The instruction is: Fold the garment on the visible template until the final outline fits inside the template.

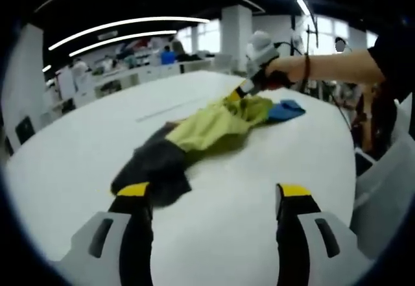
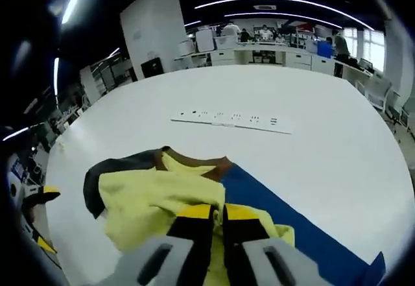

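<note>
A yellow-green garment (image 1: 217, 125) with dark grey parts (image 1: 155, 163) lies crumpled in the middle of the white table (image 1: 78, 163). A corner of the blue template (image 1: 285, 109) shows from under its far end. My left gripper (image 1: 213, 192) stands open just short of the grey end, with nothing between its jaws. A hand holds my right gripper (image 1: 245, 91) at the garment's far edge. In the right gripper view, my right gripper (image 2: 219, 214) is shut on yellow fabric of the garment (image 2: 152, 192), above the blue template (image 2: 288, 218). A brown collar (image 2: 220, 165) faces away.
A white power strip (image 2: 230, 120) lies on the table beyond the garment. A person's arm (image 1: 337, 67) reaches in from the right. A white chair (image 1: 389, 182) stands by the table's right edge. Desks and people fill the room behind.
</note>
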{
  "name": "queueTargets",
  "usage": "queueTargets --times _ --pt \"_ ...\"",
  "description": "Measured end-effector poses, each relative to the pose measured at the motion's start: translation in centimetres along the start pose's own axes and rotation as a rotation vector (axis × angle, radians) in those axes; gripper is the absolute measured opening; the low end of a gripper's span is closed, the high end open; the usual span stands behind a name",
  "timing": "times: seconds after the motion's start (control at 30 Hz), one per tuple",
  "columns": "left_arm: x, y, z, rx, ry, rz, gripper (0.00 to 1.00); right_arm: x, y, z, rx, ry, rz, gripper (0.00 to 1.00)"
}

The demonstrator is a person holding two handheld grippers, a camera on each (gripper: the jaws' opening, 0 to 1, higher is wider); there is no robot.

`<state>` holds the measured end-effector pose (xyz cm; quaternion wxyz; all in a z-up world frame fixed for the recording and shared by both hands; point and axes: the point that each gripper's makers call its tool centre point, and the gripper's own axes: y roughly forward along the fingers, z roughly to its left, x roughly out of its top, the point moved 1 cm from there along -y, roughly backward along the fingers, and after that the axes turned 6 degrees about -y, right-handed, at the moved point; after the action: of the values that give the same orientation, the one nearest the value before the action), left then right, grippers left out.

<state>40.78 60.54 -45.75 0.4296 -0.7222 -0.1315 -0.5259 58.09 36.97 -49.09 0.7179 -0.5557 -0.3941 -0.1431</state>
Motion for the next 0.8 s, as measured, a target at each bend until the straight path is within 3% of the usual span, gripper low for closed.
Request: queueTargets --times 0.3,0.43,0.8 --pt "0.2 0.1 -0.1 -0.002 -0.003 -0.004 0.71 -1.2 0.7 -0.6 -0.018 -0.021 0.049 0.01" --pt "0.2 0.2 -0.4 -0.003 0.005 -0.002 0.71 -0.8 0.3 -0.4 -0.022 -0.039 0.038 0.04" --pt "1.7 1.6 -3.5 -0.067 0.05 -0.037 0.63 0.1 -2.7 -0.3 -0.023 -0.009 -0.005 0.24"
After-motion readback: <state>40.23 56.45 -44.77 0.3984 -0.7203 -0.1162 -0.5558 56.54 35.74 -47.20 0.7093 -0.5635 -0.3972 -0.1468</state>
